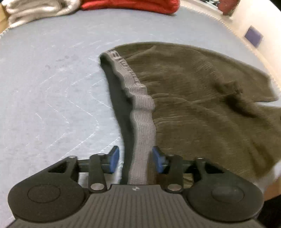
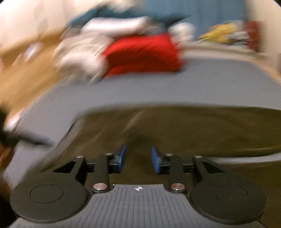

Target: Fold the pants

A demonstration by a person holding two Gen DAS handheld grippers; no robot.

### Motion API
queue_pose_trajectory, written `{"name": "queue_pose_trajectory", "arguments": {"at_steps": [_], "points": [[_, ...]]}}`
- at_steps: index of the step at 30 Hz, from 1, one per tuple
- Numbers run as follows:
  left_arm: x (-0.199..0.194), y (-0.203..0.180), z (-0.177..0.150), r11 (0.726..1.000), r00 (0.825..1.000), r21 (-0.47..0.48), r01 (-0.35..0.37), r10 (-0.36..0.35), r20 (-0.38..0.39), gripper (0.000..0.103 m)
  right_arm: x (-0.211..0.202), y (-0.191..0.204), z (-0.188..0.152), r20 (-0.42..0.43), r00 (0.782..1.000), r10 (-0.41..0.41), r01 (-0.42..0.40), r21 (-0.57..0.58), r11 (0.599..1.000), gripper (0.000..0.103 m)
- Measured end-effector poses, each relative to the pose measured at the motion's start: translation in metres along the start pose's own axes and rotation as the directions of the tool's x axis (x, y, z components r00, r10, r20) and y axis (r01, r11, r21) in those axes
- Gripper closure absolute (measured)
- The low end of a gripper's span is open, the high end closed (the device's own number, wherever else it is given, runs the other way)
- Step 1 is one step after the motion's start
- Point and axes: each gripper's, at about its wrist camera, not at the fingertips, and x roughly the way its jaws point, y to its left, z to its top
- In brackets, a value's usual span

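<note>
Left tool point(image 1: 135, 158), fingers parted, straddles the grey waistband point(image 1: 140, 112) of olive pants point(image 1: 202, 91) on a grey bench point(image 1: 52, 79); right tool point(image 2: 138, 159) released above them.

A home laundry spot — quilted grey surface point(image 1: 52, 79), red garment point(image 1: 133, 5) and pale clothes point(image 1: 35, 10) heaped at 12 o'clock.

Both tools look alike. The left claw point(image 1: 135, 159) has a grey ribbed housing nearest the camera, flanked by two round black discs with recessed circles. Black link arms with silver pivot pins run forward to blue pads point(image 1: 115, 158). The right claw point(image 2: 138, 158) shows the same build, blue pads point(image 2: 156, 160) included, plus a small white crosshair mark on its housing.
</note>
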Motion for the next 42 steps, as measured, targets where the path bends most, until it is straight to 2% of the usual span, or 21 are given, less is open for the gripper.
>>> {"name": "queue_pose_trajectory", "arguments": {"at_steps": [1,2,3,6,9,14,17,21,22,23,24,25,27,31,32,33,35,37,38,40,42], "points": [[-0.008,-0.002,0.001,0.999,0.998,0.033,0.009,-0.011,0.055,0.052,0.008,0.020,-0.007,-0.018,0.999,0.030,-0.031,-0.059,0.998,0.070],[-0.014,0.000,0.001,0.999,0.995,0.041,0.034,-0.038,0.090,0.040,0.016,0.040,-0.015,-0.049,0.998,0.050,-0.056,-0.131,0.990,0.070],[-0.017,0.005,0.000,0.998,0.993,0.020,0.060,-0.062,0.101,0.032,0.025,0.056,-0.024,-0.082,0.995,0.063,-0.079,-0.196,0.977,0.070],[-0.008,0.017,-0.002,0.997,0.997,-0.039,0.065,-0.064,0.039,0.032,0.037,0.081,-0.046,-0.144,0.983,0.110,-0.147,-0.274,0.951,0.069],[0.005,0.024,-0.003,0.997,0.998,-0.039,0.063,-0.063,-0.004,0.032,0.045,0.091,-0.059,-0.189,0.972,0.141,-0.201,-0.352,0.914,0.064],[0.029,0.024,-0.006,0.993,0.992,-0.052,0.103,-0.107,-0.070,0.032,0.054,0.118,-0.083,-0.254,0.949,0.187,-0.283,-0.423,0.861,0.063],[0.038,0.025,-0.004,0.990,0.989,-0.063,0.123,-0.128,-0.081,0.032,0.065,0.130,-0.096,-0.290,0.942,0.170,-0.295,-0.468,0.833,0.062],[0.043,0.024,-0.002,0.989,0.987,-0.072,0.129,-0.135,-0.086,0.032,0.073,0.140,-0.100,-0.292,0.945,0.146,-0.286,-0.526,0.801,0.062],[0.042,0.024,-0.003,0.989,0.987,-0.068,0.130,-0.135,-0.084,0.033,0.073,0.140,-0.099,-0.294,0.945,0.145,-0.287,-0.529,0.799,0.062],[0.043,0.023,-0.003,0.989,0.987,-0.060,0.136,-0.141,-0.082,0.041,0.074,0.141,-0.099,-0.296,0.944,0.145,-0.289,-0.531,0.797,0.063],[0.042,0.021,-0.003,0.987,0.984,-0.053,0.154,-0.158,-0.083,0.057,0.074,0.142,-0.099,-0.297,0.944,0.144,-0.289,-0.535,0.794,0.069],[0.040,0.019,-0.003,0.985,0.982,-0.044,0.166,-0.170,-0.083,0.059,0.074,0.143,-0.098,-0.297,0.944,0.141,-0.289,-0.543,0.789,0.073],[0.032,0.015,-0.003,0.987,0.985,-0.004,0.159,-0.159,-0.072,0.074,0.072,0.144,-0.096,-0.296,0.945,0.138,-0.289,-0.560,0.776,0.088],[-0.005,0.022,0.000,0.986,0.986,-0.013,0.165,-0.165,-0.007,0.077,0.059,0.146,-0.085,-0.277,0.939,0.204,-0.331,-0.565,0.756,0.095],[-0.013,0.021,-0.001,0.987,0.987,0.001,0.160,-0.160,0.000,0.077,0.054,0.146,-0.082,-0.270,0.935,0.229,-0.346,-0.561,0.752,0.102],[-0.017,0.018,-0.004,0.988,0.988,0.021,0.152,-0.152,-0.005,0.076,0.048,0.146,-0.078,-0.269,0.926,0.265,-0.373,-0.549,0.748,0.101],[-0.010,0.011,-0.008,0.991,0.993,0.074,0.109,-0.106,-0.053,0.074,0.046,0.145,-0.077,-0.282,0.919,0.276,-0.391,-0.543,0.744,0.101],[0.002,-0.002,-0.012,0.988,0.996,0.153,0.018,-0.004,-0.091,0.070,0.050,0.142,-0.081,-0.303,0.918,0.255,-0.385,-0.535,0.752,0.100],[0.004,-0.007,-0.013,0.983,0.996,0.185,-0.013,0.029,-0.083,0.063,0.053,0.141,-0.082,-0.314,0.918,0.241,-0.380,-0.529,0.759,0.099],[-0.005,-0.011,-0.009,0.977,0.998,0.203,-0.065,0.067,0.001,0.061,0.054,0.138,-0.079,-0.329,0.914,0.238,-0.383,-0.505,0.774,0.098],[-0.021,-0.011,-0.004,0.982,0.995,0.183,-0.056,0.040,0.090,0.060,0.049,0.133,-0.070,-0.299,0.922,0.245,-0.366,-0.469,0.804,0.088]]}}
